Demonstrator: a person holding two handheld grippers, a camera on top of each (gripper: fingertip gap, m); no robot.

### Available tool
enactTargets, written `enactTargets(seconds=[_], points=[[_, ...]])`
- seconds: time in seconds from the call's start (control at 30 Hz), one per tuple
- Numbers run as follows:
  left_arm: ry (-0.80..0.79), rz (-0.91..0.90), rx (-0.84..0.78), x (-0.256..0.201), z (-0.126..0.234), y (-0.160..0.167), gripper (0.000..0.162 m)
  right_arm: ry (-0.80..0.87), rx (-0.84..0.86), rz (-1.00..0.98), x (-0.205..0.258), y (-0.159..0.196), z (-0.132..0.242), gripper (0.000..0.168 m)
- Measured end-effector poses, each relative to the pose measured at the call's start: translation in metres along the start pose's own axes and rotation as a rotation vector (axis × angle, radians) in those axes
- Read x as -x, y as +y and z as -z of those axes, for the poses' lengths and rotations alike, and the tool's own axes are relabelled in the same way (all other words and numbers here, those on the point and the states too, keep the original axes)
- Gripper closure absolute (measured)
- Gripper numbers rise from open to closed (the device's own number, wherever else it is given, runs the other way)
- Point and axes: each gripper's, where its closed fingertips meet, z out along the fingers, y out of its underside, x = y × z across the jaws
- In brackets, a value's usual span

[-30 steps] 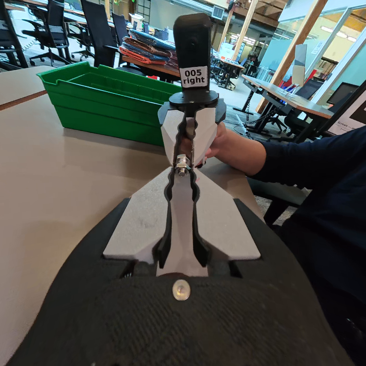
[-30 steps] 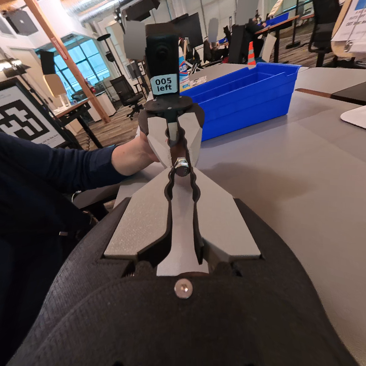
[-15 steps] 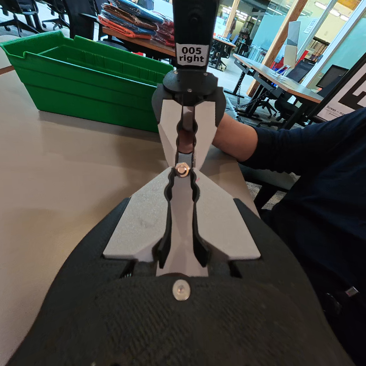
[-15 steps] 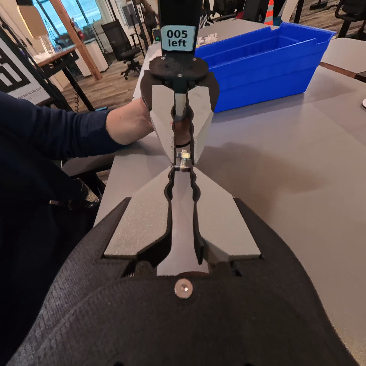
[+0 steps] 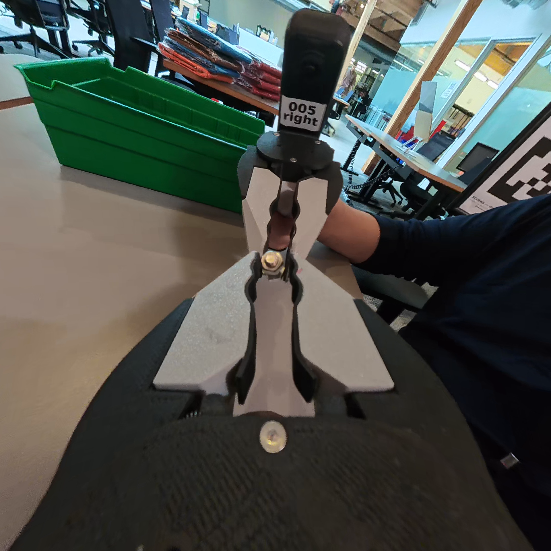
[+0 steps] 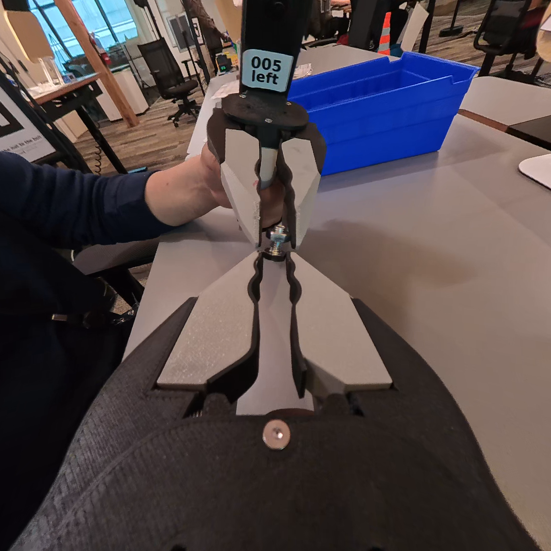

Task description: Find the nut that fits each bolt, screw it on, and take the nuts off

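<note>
Left hand-held gripper: fingers pressed on the silver nut, seen end-on at the fingertips in the left wrist view.
Right hand-held gripper: fingertips closed on the head end of the bolt; the head itself is mostly hidden between the pads.
Bolt and nut: held in the air above the desk, between the two grippers, which meet tip to tip. In the right wrist view the threaded shank runs from the right gripper's tips up into the left gripper, with the nut partway along it.
Hands: a person's hand in a dark blue sleeve grips the left tool; another hand grips the right tool.
Green bin: on the desk, behind the grippers in the left wrist view.
Blue bin: on the desk, behind the grippers in the right wrist view.
</note>
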Motion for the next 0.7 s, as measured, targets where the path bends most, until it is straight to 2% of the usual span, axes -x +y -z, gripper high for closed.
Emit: enactTargets(seconds=[0.07,0.23,0.43,0.7], points=[[-0.015,-0.009,0.000,0.002,-0.001,0.000,0.150,0.004,0.004,0.006,0.000,0.001,-0.003,0.156],[-0.033,-0.005,-0.020,0.004,0.002,-0.004,0.150,0.037,-0.023,0.030,-0.003,-0.004,-0.001,0.156],[-0.027,0.052,-0.096,0.009,0.012,-0.016,0.141,0.066,-0.073,0.010,-0.010,-0.012,0.008,0.156],[-0.037,0.034,-0.052,0.009,0.004,-0.007,0.143,0.088,-0.100,0.014,-0.013,-0.015,0.007,0.156]])
